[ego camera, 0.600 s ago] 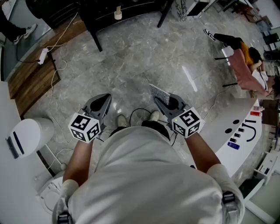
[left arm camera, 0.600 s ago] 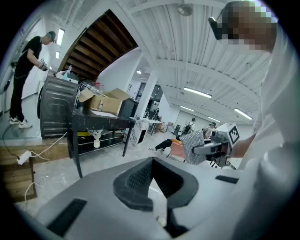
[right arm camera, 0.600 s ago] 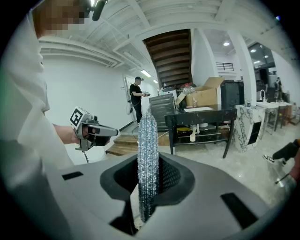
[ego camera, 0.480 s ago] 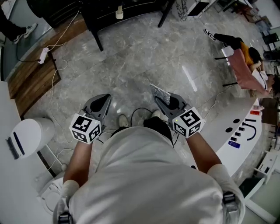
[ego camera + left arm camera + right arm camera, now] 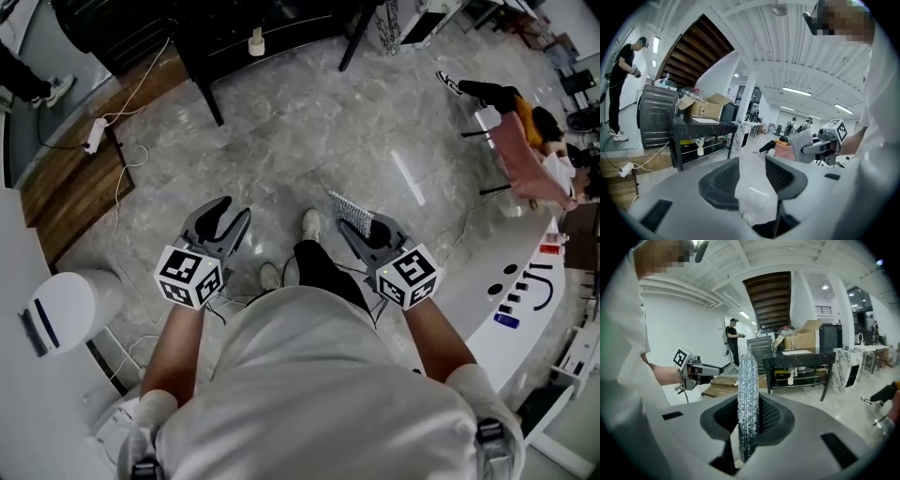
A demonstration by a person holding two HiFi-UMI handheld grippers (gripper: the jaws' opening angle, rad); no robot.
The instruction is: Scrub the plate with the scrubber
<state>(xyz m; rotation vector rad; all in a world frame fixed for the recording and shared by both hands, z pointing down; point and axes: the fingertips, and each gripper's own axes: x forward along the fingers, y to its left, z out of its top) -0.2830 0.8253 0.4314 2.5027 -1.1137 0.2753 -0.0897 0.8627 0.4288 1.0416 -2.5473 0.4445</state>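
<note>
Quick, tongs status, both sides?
Left tongs: open, nothing between them.
Right tongs: closed on the scrubber.

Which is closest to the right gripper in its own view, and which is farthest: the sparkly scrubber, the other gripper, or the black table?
1. The scrubber: clamped in the right gripper, dead centre.
2. The left gripper: off to the left, held up beside it.
3. The black table: across the floor, ahead and a bit right, under the stairs.
</note>
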